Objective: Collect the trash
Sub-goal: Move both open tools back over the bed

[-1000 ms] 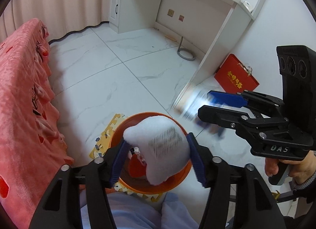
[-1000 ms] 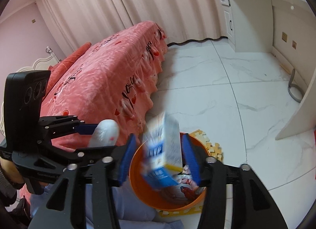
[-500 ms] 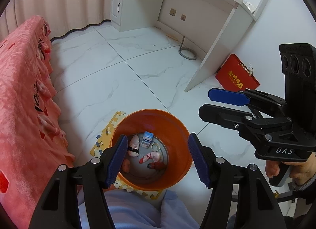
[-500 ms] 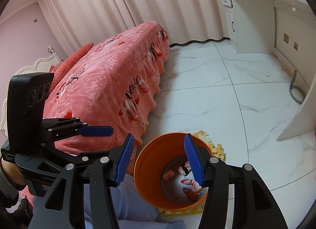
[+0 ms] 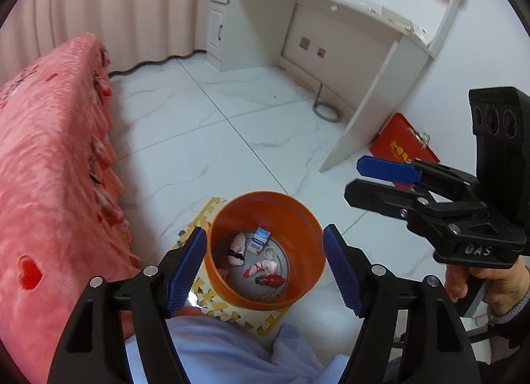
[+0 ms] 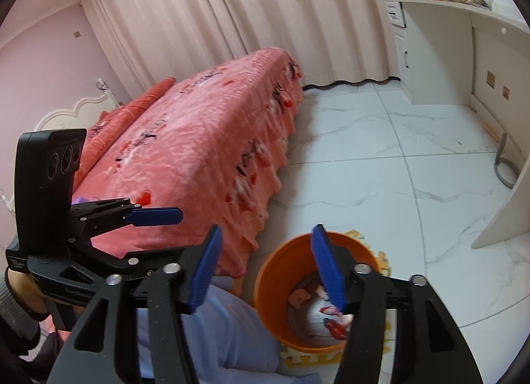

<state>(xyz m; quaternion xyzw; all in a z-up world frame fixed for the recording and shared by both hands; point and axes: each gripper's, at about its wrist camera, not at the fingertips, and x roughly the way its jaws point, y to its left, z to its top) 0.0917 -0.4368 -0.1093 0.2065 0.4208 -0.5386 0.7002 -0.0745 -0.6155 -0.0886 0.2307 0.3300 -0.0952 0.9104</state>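
Observation:
An orange bin [image 5: 308, 238] stands on the white floor; it also shows in the right wrist view [image 6: 275, 281]. Inside lie a small blue and white carton [image 5: 259, 240], pink wrappers [image 5: 239, 248], a tape ring [image 5: 271, 252] and a small red bottle [image 5: 270, 280]. My left gripper [image 5: 265, 266] is open and empty above the bin; it also shows in the right wrist view [image 6: 154, 217]. My right gripper [image 6: 266, 266] is open and empty, above the bin's left rim; it also shows in the left wrist view [image 5: 374, 178].
A bed with a pink blanket [image 6: 198, 139] runs along the left. A yellow foam puzzle mat [image 5: 212, 304] lies under the bin. A white desk [image 5: 347, 36] stands at the back right, with a red box [image 5: 405, 145] leaning beside it. The person's pale blue trousers [image 5: 232, 351] are below.
One second ago my left gripper held a white wad and my right a blue and white carton over the bin. Both opened and the items dropped in. Both grippers have since lifted.

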